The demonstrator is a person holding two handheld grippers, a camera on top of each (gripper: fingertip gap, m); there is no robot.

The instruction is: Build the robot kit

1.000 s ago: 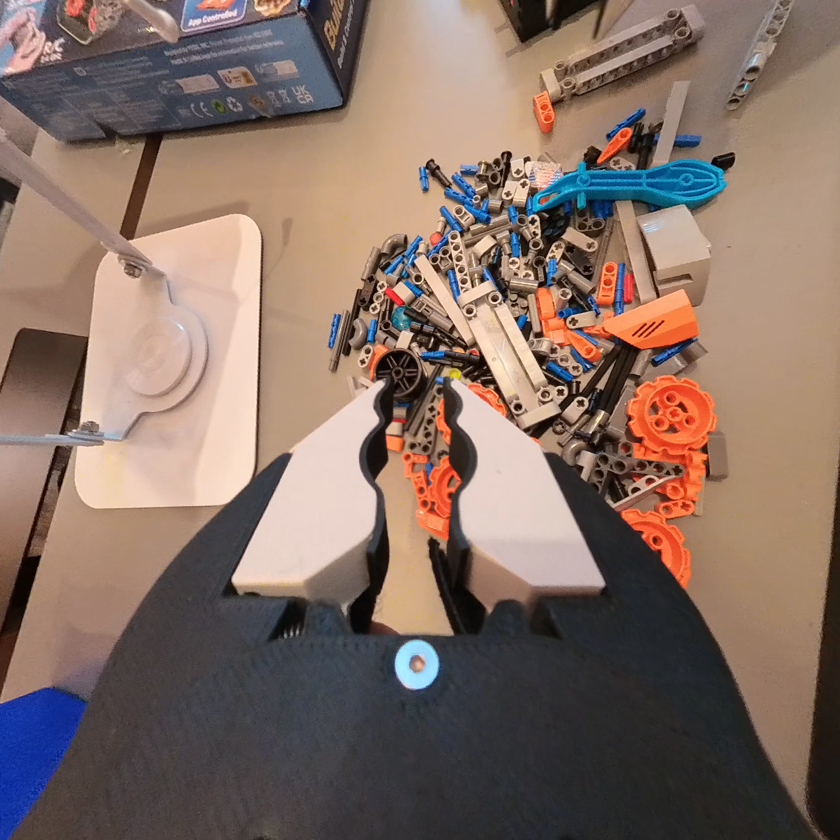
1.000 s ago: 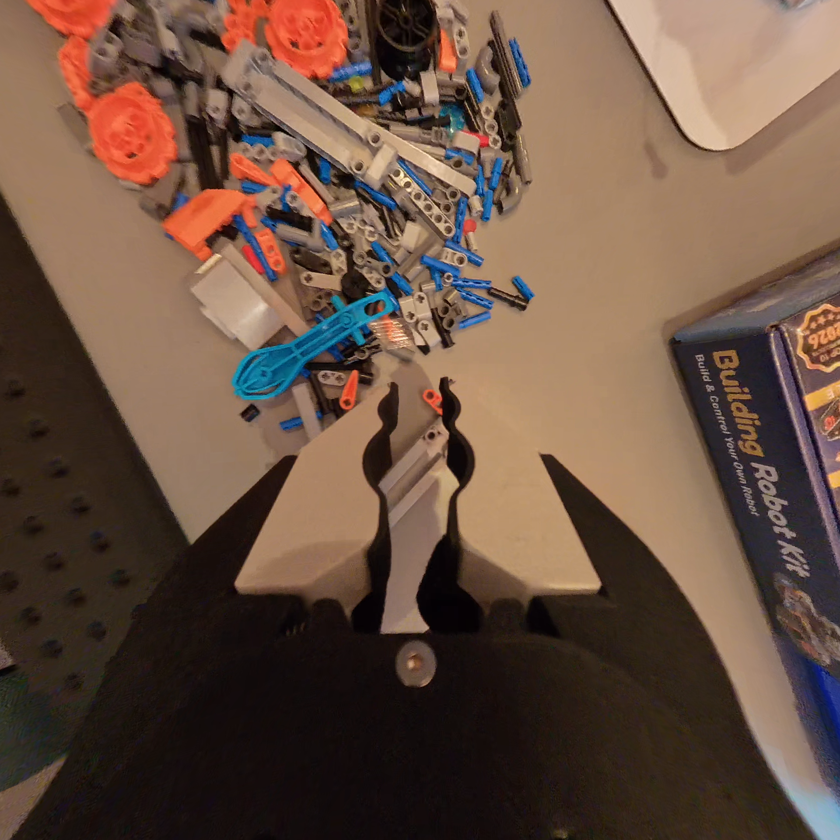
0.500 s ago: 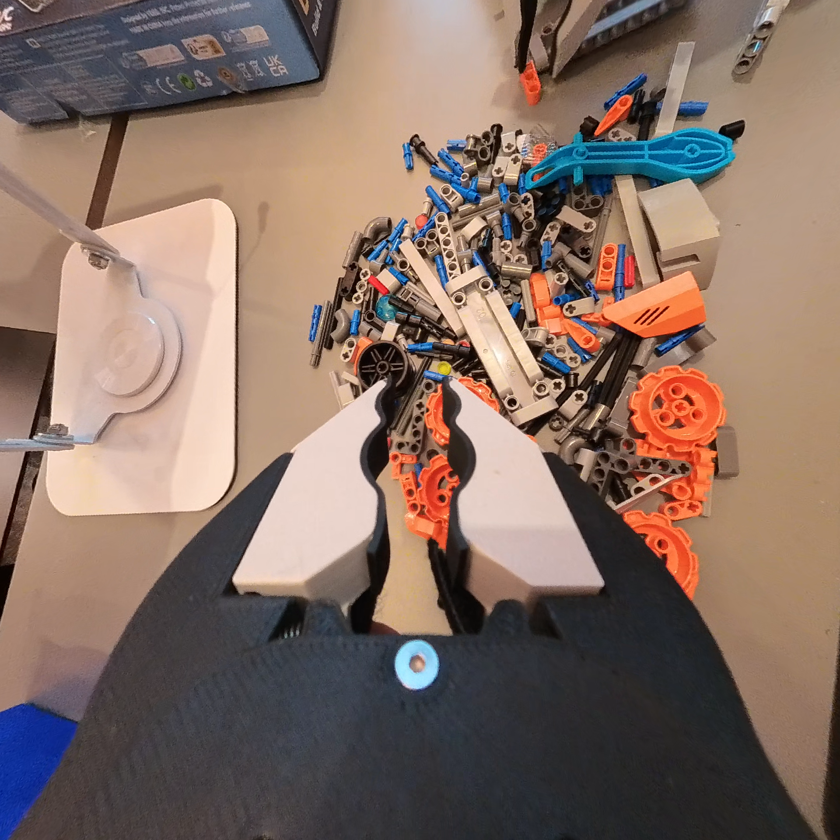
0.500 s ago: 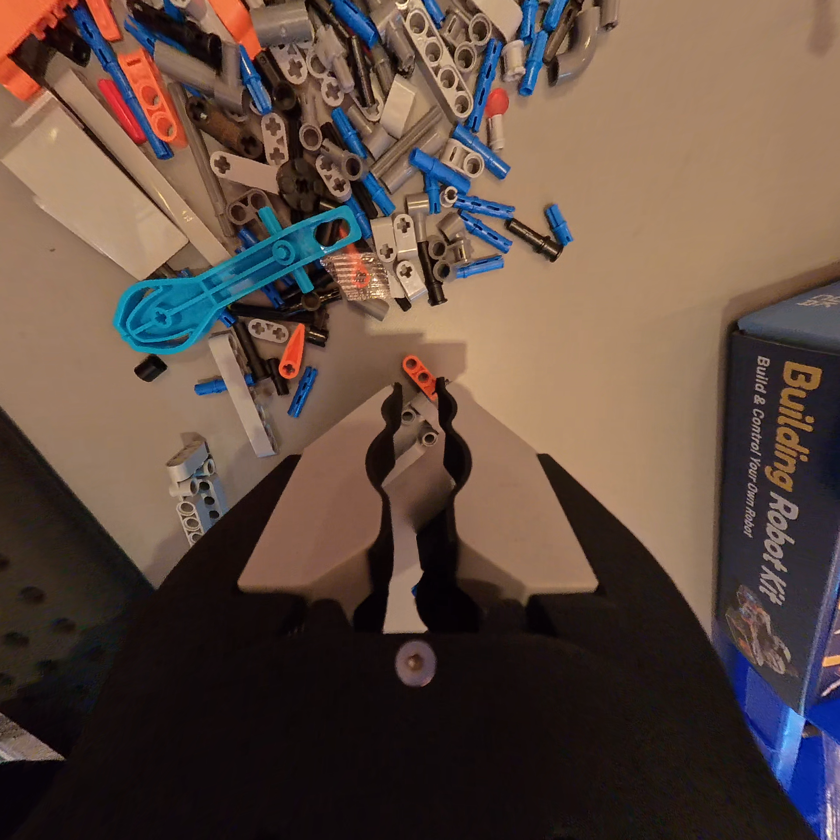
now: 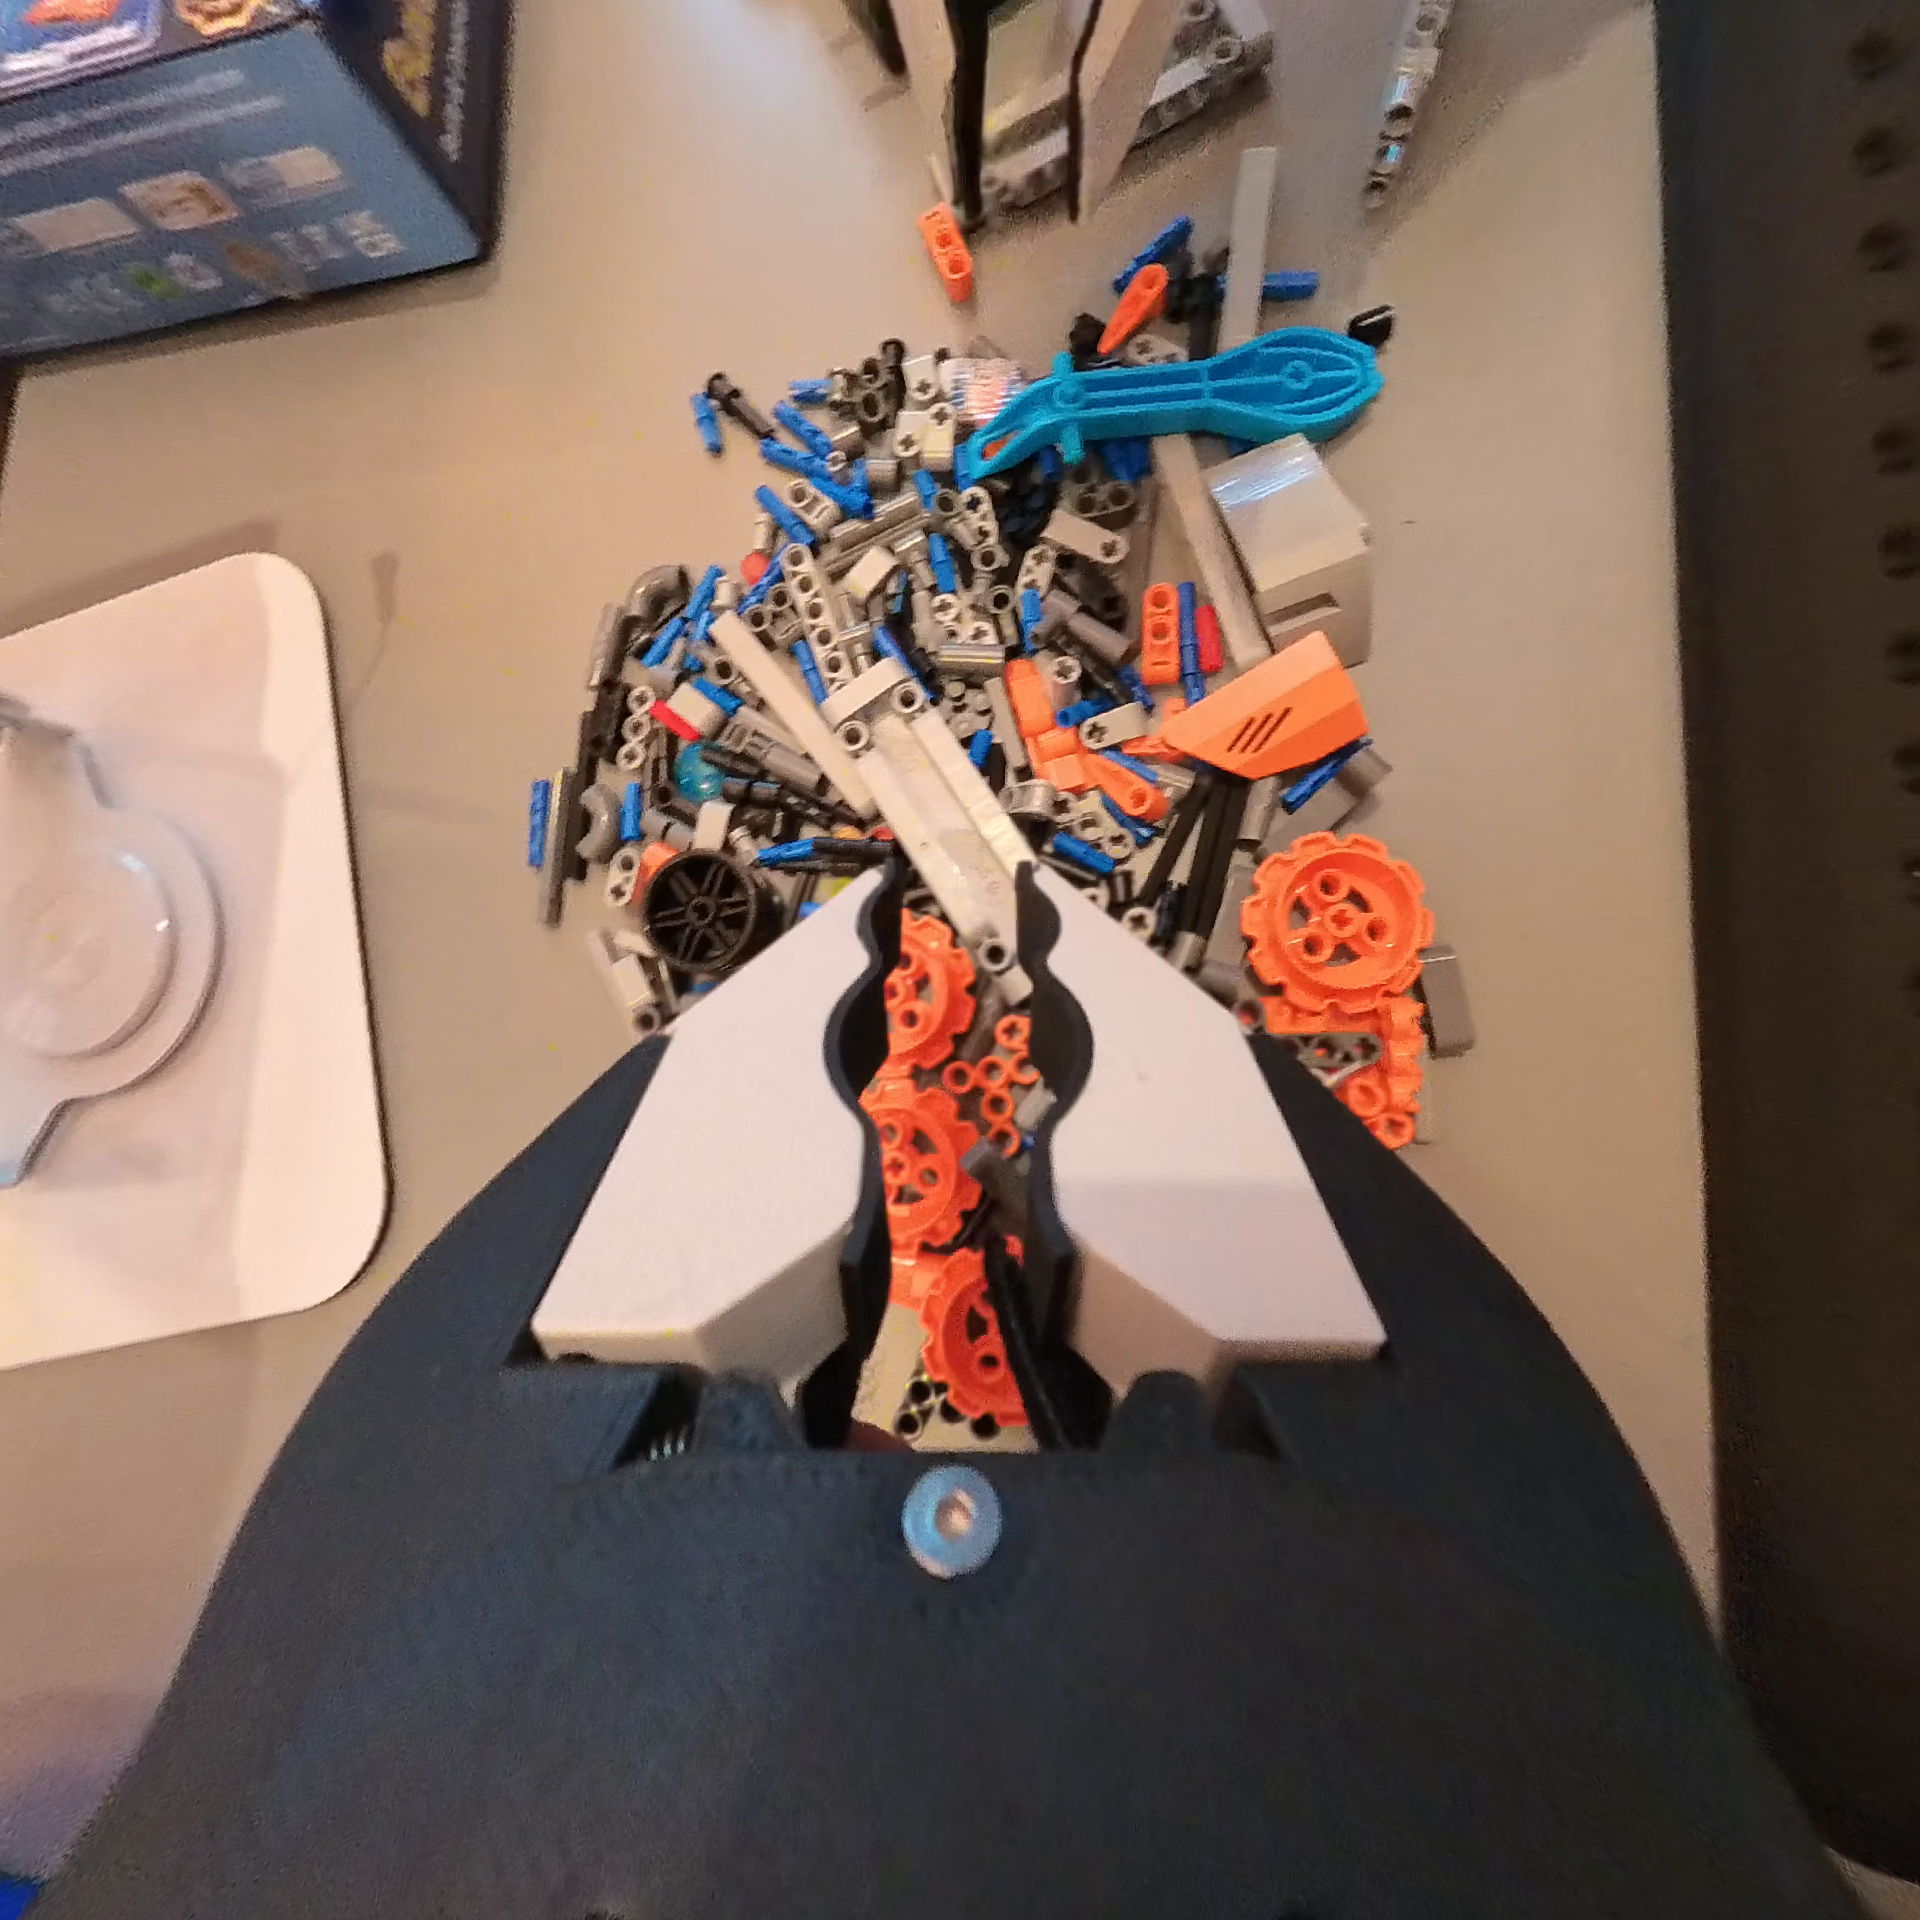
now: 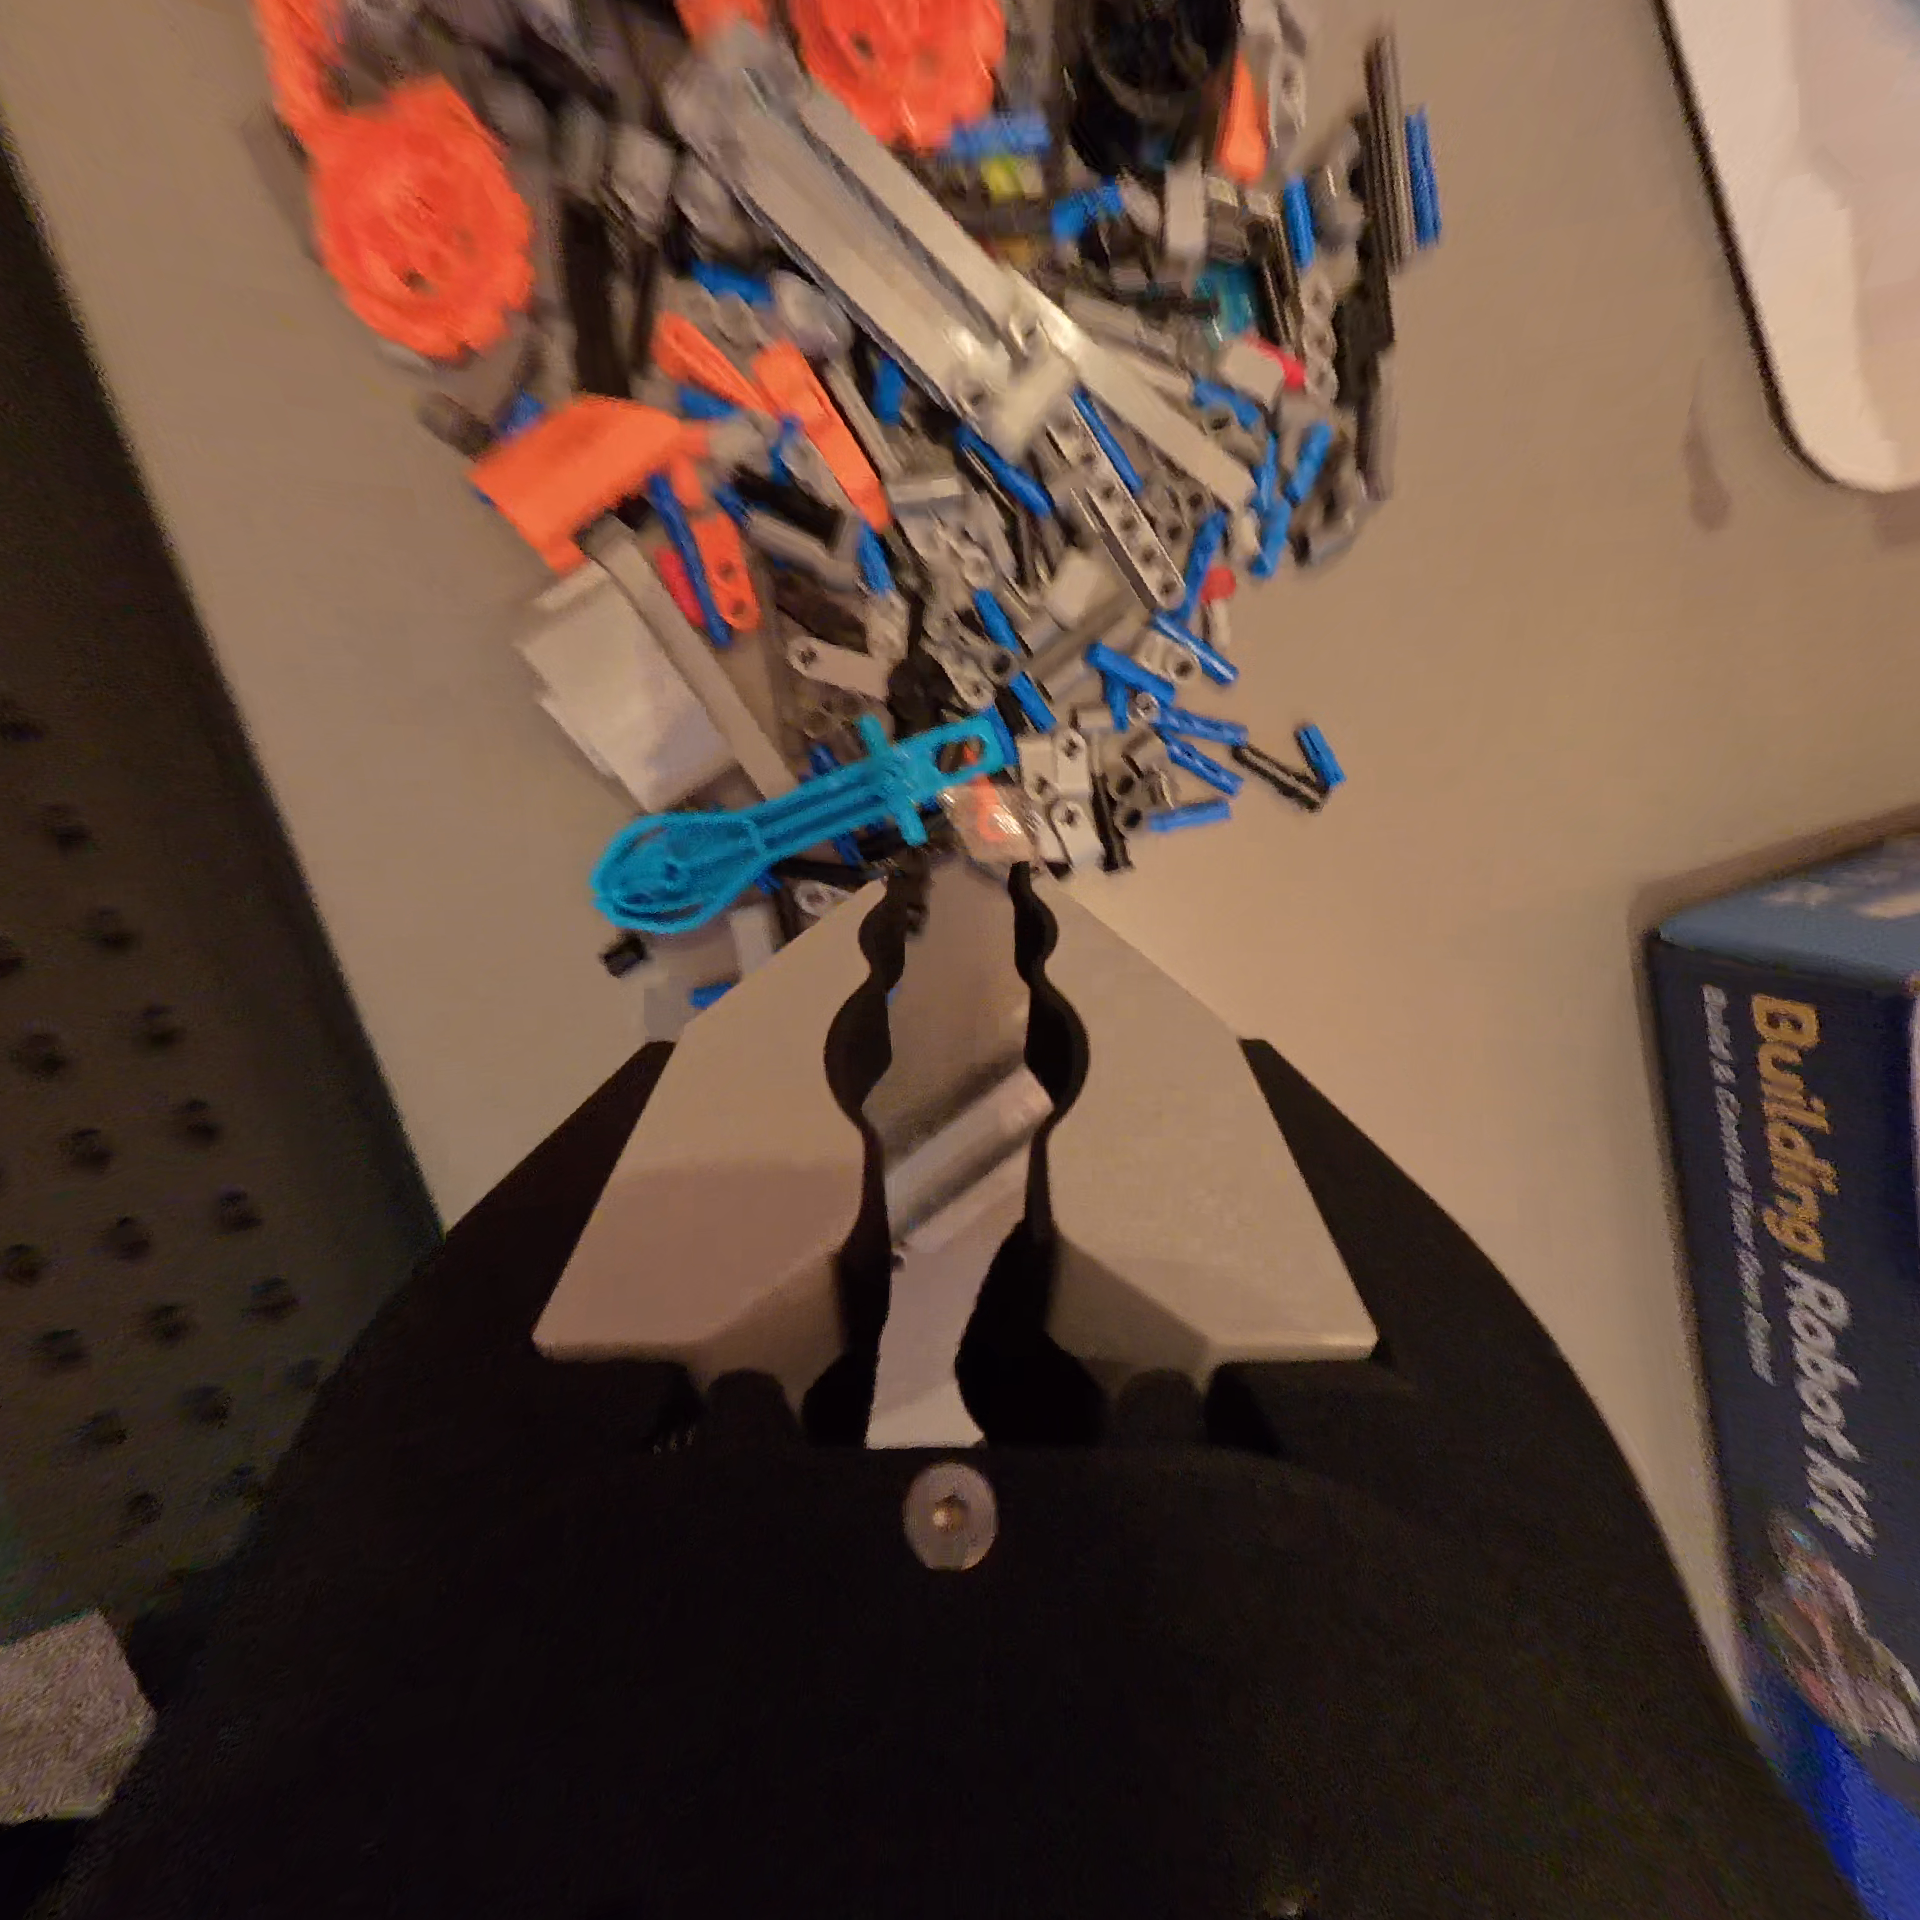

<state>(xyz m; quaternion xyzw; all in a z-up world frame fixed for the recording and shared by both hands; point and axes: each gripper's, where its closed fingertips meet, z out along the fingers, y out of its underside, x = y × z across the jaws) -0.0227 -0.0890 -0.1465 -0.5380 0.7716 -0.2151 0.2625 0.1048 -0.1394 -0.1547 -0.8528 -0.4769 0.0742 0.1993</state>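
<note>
A pile of small building pieces [image 5: 935,644] in grey, blue, black and orange lies on the beige table. My left gripper [image 5: 956,881] hovers over its near edge, jaws slightly apart and empty. Orange gears [image 5: 920,1153] show between its fingers, and a long grey beam [image 5: 925,790] lies just past the tips. A black wheel [image 5: 698,911] sits to the left of them. My right gripper [image 6: 958,883] is shut on a grey beam [image 6: 956,1132], near a turquoise tool [image 6: 790,821] at the pile's [image 6: 987,416] edge. The left wrist view shows that gripper [image 5: 1023,197] at the top, with its beam [image 5: 1195,62] ending in an orange piece [image 5: 945,241].
A white tray [image 5: 291,935] holding a clear plastic part [image 5: 94,935] lies left of the pile. A blue box [image 5: 229,156] stands at the far left; it also shows in the right wrist view [image 6: 1787,1247]. A dark perforated panel [image 5: 1808,727] borders the table on the right. The left gripper's tips are roughly 15 cm from the right gripper's. The black wheel [image 5: 698,911] is closer to my left gripper, around 7 cm from its tips; the right tips are 15 cm off.
My left gripper has moved forward over the pile, so the orange gears now lie under its fingers. My right gripper dipped close to the table, then pulled back, still gripping the beam.
</note>
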